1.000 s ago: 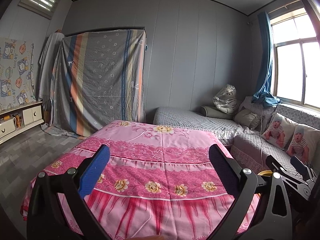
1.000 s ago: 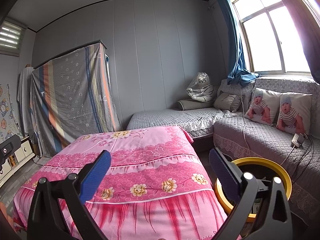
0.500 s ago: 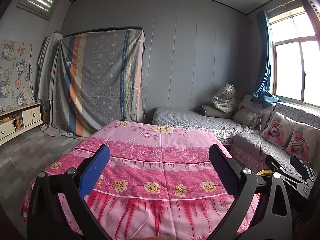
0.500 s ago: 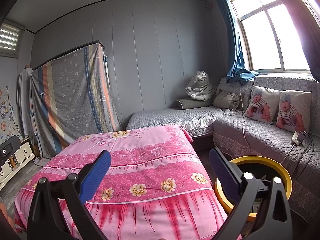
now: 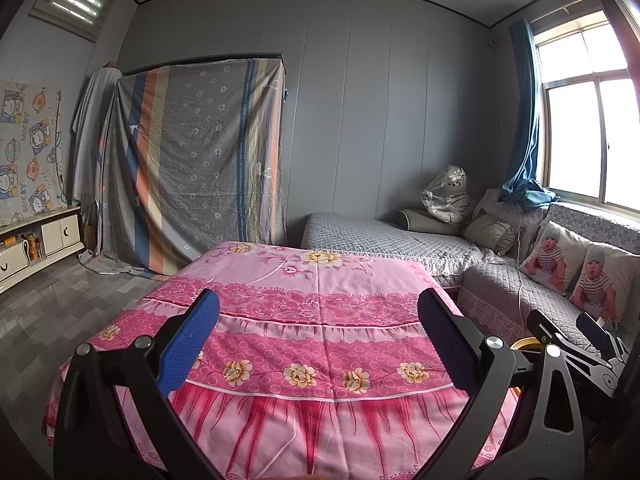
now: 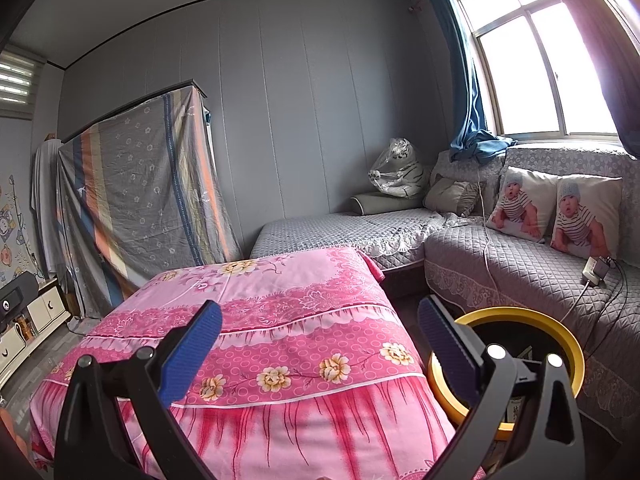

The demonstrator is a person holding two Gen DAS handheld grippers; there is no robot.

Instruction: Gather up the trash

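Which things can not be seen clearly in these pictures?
- Inside of the yellow-rimmed bin: right wrist view, dark and partly behind the right gripper.
- Same bin in the left wrist view: nearly all behind the left gripper.
- Trash: none visible on the pink cloth.
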